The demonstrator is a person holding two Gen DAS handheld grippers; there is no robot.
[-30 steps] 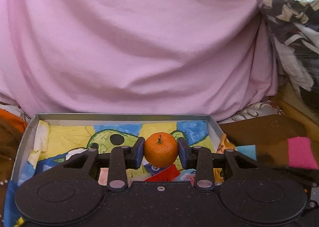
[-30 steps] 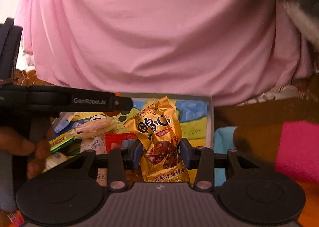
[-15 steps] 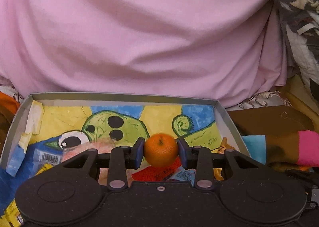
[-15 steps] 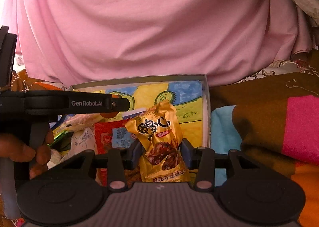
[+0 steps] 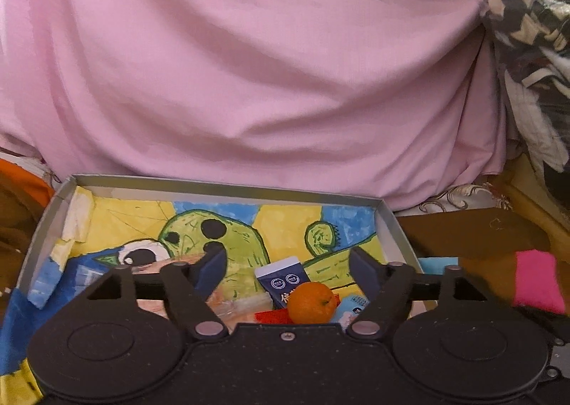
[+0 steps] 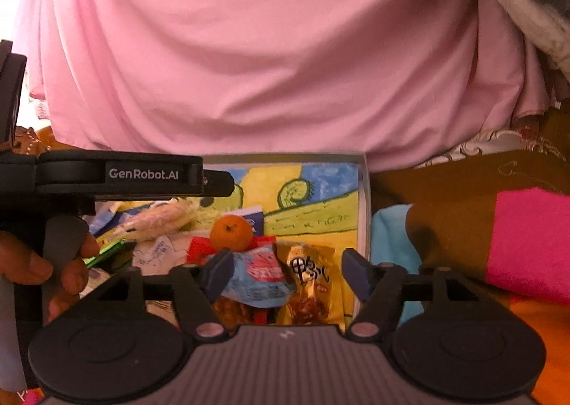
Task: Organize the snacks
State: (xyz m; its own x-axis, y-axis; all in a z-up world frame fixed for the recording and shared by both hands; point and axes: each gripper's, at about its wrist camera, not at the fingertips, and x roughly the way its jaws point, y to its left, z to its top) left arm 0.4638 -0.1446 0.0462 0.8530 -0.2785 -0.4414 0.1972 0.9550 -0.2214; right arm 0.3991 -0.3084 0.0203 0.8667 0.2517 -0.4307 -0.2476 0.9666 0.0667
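Note:
A shallow grey box [image 5: 228,187] with a painted cartoon floor holds the snacks. My left gripper [image 5: 288,269] is open above it, and an orange [image 5: 311,302] lies loose below between the fingers, on a red packet beside a dark blue packet [image 5: 281,278]. In the right wrist view the same orange [image 6: 231,233] rests on the snack pile. My right gripper [image 6: 288,271] is open too. A gold snack bag [image 6: 310,284] lies flat in the box [image 6: 363,198] beneath it, next to a light blue packet [image 6: 260,284].
Pink cloth [image 5: 249,66] rises right behind the box. A hand [image 6: 42,269] holds the left gripper's handle at the left of the right wrist view. A brown, pink and orange blanket [image 6: 498,244] lies right of the box. Camouflage fabric [image 5: 527,13] hangs at upper right.
Both grippers opened. The orange dropped out of the left gripper onto the packets, and the gold bag left the right gripper and now lies flat in the box.

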